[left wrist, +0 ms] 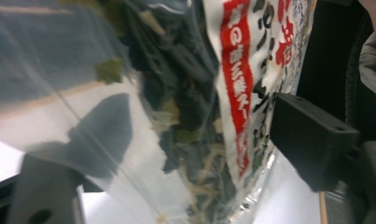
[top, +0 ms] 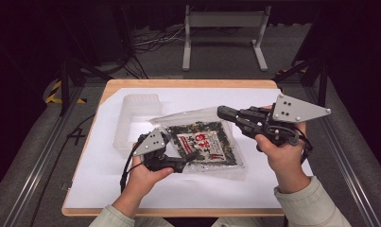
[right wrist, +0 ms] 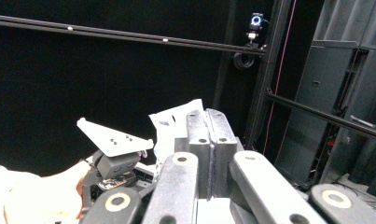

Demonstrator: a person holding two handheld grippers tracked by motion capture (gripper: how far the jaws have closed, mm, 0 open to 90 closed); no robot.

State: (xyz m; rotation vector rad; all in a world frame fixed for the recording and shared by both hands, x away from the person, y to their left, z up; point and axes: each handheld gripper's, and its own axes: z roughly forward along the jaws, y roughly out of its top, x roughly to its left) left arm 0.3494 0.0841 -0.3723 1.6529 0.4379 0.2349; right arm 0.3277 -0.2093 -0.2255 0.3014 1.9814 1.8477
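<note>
Seaweed bag (top: 204,144) (long axis left-right) hangs pinched between left claw (top: 186,158) and right claw (top: 222,112).

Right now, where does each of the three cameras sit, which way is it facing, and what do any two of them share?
High view: above the person's side, looking forward and down at the table, both hands, the left gripper and right gripper on a clear seaweed bag.
Left gripper view: rides that gripper, facing the bag close up between its black fingers.
Right gripper view: looks along shut fingers pinching the bag's corner.
Shared: all show the bag.
</note>
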